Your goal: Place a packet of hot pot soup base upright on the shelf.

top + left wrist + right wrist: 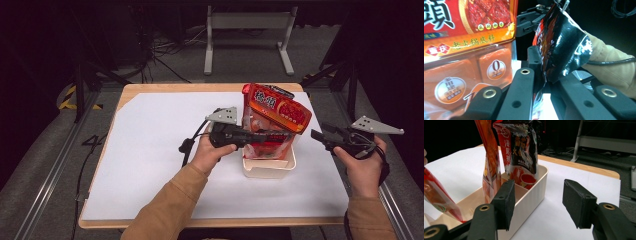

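My left gripper is matte black plastic with a grey three-cornered plate on top and a black cable trailing off its rear. My right gripper matches it, with its own grey plate above the handle. Along each jaw I see brass-ringed screw holes and plain round holes, and the right jaws end in thick, rough black pads. Both my forearms wear tan sleeves.
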